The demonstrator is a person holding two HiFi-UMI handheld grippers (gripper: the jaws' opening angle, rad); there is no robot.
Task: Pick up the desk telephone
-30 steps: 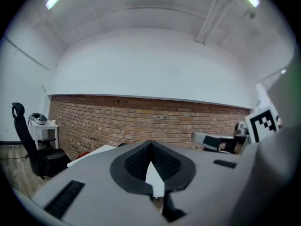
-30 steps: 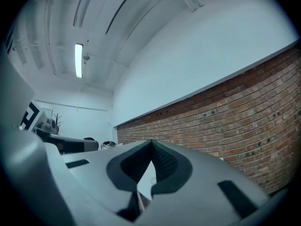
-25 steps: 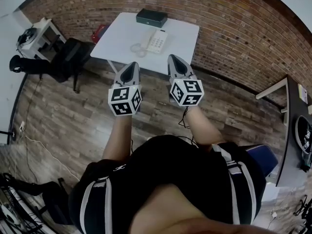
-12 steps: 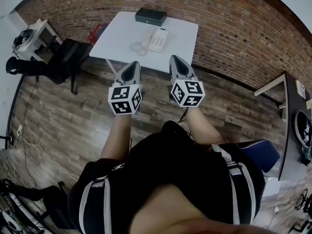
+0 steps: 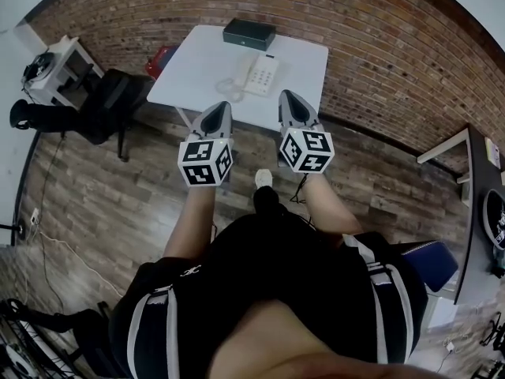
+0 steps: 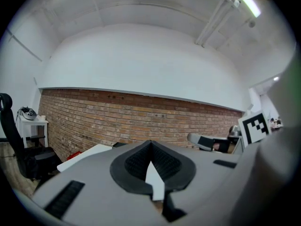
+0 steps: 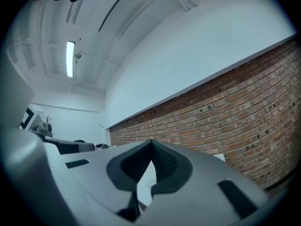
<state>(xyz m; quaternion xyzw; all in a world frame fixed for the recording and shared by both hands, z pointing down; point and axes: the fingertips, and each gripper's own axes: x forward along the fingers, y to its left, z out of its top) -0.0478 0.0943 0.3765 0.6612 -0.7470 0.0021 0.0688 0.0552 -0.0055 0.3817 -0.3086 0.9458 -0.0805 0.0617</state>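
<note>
A white desk telephone lies on the white table by the brick wall, its coiled cord looped to its left. My left gripper and right gripper are held side by side short of the table's near edge, both shut and empty. The phone is apart from both, beyond their tips. In the left gripper view my left gripper points level at the brick wall, with a strip of the table at the left. In the right gripper view my right gripper shows the same wall.
A dark flat box sits at the table's far edge. A black office chair and a small white side table stand at the left. A red item lies on the floor by the wall. Another desk is at the right.
Both grippers have come closer to the table's near edge, still shut. A white shoe now shows on the floor below them.
</note>
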